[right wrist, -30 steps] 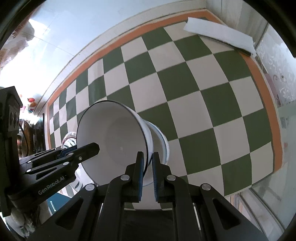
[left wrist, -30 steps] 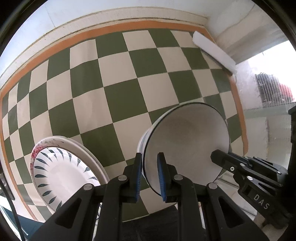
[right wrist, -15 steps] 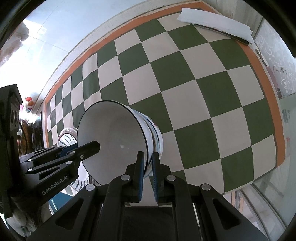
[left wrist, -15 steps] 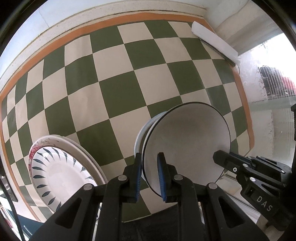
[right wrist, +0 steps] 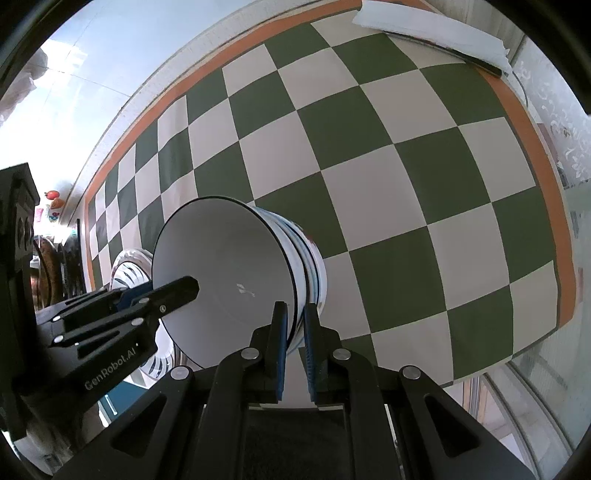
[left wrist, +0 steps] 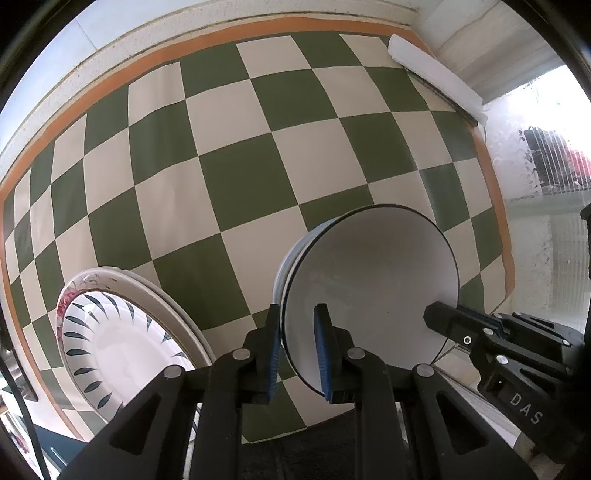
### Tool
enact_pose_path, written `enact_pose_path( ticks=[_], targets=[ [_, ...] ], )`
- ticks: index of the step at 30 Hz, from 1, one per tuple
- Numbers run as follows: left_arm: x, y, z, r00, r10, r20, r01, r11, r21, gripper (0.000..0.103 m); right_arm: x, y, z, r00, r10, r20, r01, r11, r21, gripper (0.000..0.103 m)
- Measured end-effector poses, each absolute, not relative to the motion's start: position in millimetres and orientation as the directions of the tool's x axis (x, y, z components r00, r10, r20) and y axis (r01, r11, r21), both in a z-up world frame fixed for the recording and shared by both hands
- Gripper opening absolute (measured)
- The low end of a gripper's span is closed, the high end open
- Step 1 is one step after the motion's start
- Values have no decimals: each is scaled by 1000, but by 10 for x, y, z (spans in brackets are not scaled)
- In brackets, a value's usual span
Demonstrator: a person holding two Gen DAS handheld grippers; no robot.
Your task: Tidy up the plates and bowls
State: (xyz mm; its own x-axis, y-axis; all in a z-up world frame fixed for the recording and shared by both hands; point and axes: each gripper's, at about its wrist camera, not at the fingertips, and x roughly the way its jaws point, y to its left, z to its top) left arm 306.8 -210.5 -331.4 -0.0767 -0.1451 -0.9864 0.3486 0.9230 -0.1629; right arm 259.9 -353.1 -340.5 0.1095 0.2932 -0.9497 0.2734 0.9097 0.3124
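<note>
A white bowl with a dark rim (left wrist: pixel 373 280) (right wrist: pixel 221 273) sits nested on top of other white bowls (right wrist: pixel 314 269) on the checkered cloth. My left gripper (left wrist: pixel 297 345) is shut on its near-left rim. My right gripper (right wrist: pixel 294 334) is shut on its opposite rim. A stack of plates (left wrist: pixel 122 332), the top one white with dark leaf marks, lies to the left of the bowls; it also shows in the right wrist view (right wrist: pixel 125 269) behind the left gripper.
The green and cream checkered cloth (left wrist: pixel 258 155) has an orange border. A folded white paper (left wrist: pixel 436 74) lies at its far right corner, also in the right wrist view (right wrist: pixel 432 29). The table's edge and a window lie to the right.
The held bowl has come down onto the bowl stack and now sits nested in it. Both grippers moved down with it and keep their hold on the rim.
</note>
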Motion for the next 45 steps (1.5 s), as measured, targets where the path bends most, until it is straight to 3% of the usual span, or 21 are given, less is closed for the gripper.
enact_pose_path(
  ticks=[27,30,33,35,37,45],
  targets=[
    [3000,-2035,-3159,-71,-143,-987,345,925,-159,21,2573,-3558,-3219,112,272,-956,256,921,292,17],
    [2964,-1987,-2985,-41,-164,-986,357,919,-168,29,2516,-3532,-3078,131,246,-960,238,933,271,33],
    [2917,-1901,-2790,-15,-189,-982,361,915,-181,39,2417,-3492,-2919,149,224,-963,216,943,253,35],
    [2883,-1848,-2667,4,-205,-979,364,912,-190,68,2336,-3464,-2821,161,221,-962,203,946,251,40],
    [2839,-1802,-2536,29,-218,-975,371,909,-192,81,2235,-3421,-2670,183,225,-957,184,948,258,50],
    [2566,-1645,-2038,92,-265,-960,396,894,-209,94,1875,-3274,-2087,264,216,-940,136,957,258,83]
  ],
)
